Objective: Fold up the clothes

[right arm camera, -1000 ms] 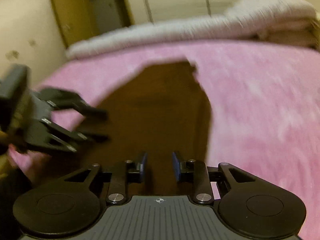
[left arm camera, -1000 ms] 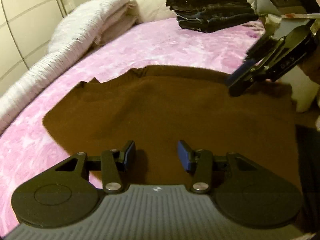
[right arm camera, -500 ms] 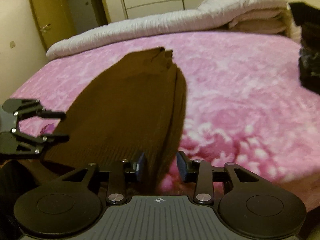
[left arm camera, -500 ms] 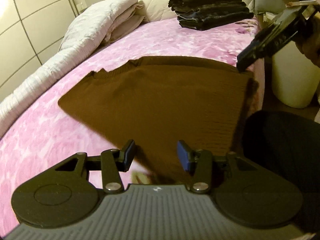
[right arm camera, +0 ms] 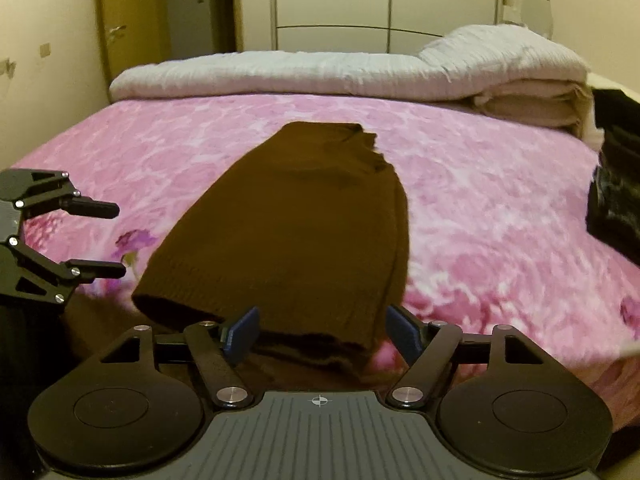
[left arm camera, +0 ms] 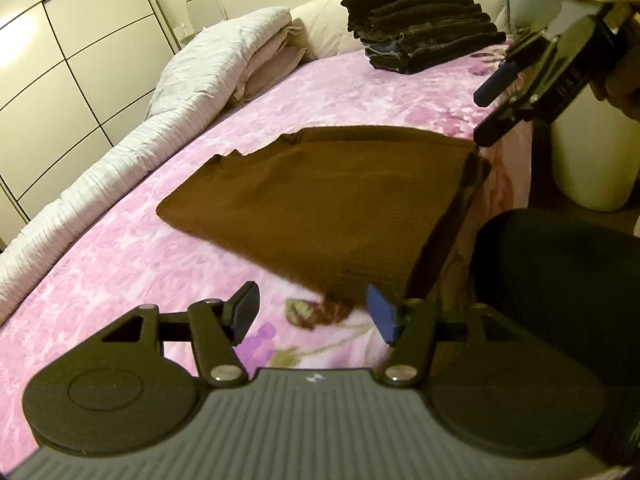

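Left hand-held gripper: jaws spread wide, nothing between the pads. It hangs above the pink bedspread at the near edge of the bed. The near corner of the brown sweater sits just ahead of it, toward its right finger; not touching as far as the view shows.

Right hand-held gripper: jaws also wide apart, holding nothing. The sweater's ribbed hem lies directly ahead of and between its fingers, the hem edge drooping over the bed edge. Contact cannot be judged from this angle.

Sweater position: flat on the bedspread, narrowed to a long strip with the right side doubled over along its length. Long axis runs from the hem at the near bed edge to the collar at the far end, i.e. straight away from the right hand-held gripper. In the left view the same axis runs diagonally, up and to the left.

Judgement: the hem end is the near end for both hands; the right is centred on it, the left stands off its corner. The collar end is well away from both.

Beyond: stack of folded dark clothes near the head of the bed; folded white duvet along the far side.
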Demonstrator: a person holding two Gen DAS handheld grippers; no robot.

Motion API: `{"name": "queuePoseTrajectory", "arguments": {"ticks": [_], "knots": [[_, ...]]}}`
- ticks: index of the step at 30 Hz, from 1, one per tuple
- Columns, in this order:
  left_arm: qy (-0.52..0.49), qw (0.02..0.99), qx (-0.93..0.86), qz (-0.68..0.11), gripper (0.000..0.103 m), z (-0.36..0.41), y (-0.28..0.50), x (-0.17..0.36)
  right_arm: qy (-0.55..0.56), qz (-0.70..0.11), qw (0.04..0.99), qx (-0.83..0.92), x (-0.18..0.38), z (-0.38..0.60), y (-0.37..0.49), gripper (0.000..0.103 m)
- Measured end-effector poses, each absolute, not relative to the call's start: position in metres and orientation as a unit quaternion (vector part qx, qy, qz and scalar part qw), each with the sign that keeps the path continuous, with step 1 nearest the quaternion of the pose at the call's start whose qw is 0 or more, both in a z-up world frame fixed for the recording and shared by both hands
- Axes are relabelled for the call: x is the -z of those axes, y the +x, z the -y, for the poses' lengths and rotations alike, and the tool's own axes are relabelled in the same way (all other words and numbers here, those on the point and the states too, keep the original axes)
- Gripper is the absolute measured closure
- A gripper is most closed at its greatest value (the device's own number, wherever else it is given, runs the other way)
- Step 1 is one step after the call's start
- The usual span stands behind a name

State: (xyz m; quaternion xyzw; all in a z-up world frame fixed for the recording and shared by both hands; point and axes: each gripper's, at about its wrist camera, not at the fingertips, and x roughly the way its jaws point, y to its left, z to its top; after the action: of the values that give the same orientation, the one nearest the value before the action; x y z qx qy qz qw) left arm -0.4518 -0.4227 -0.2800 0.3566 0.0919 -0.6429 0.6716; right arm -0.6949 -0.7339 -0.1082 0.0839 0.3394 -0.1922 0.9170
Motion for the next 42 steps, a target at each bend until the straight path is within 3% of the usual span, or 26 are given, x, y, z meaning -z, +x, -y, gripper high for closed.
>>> {"name": "queuePoseTrajectory", "arguments": {"ticks": [18,22,28,37,38,42], "knots": [[0.366,0.663,0.645,-0.102,0.047,0.422,-0.449,0.291,0.102,-0.394,0.893,0.194,0.123,0.743,-0.679,0.029],[0.381,0.652,0.651,-0.073,0.038,0.424,-0.451,0.294,0.082,-0.398,0.895,0.185,0.125,0.739,-0.676,0.029],[0.397,0.630,0.666,-0.049,0.038,0.431,-0.446,0.290,-0.044,-0.426,0.897,0.105,0.141,0.703,-0.659,0.028],[0.444,0.573,0.689,0.007,0.032,0.432,-0.445,0.304,-0.318,-0.437,0.840,0.051,0.202,0.651,-0.626,0.028],[0.452,0.567,0.688,0.019,0.032,0.433,-0.447,0.308,-0.330,-0.436,0.836,0.046,0.207,0.651,-0.625,0.029],[0.479,0.547,0.683,0.068,0.031,0.438,-0.454,0.320,-0.286,-0.435,0.854,0.021,0.194,0.668,-0.625,0.067]]}}
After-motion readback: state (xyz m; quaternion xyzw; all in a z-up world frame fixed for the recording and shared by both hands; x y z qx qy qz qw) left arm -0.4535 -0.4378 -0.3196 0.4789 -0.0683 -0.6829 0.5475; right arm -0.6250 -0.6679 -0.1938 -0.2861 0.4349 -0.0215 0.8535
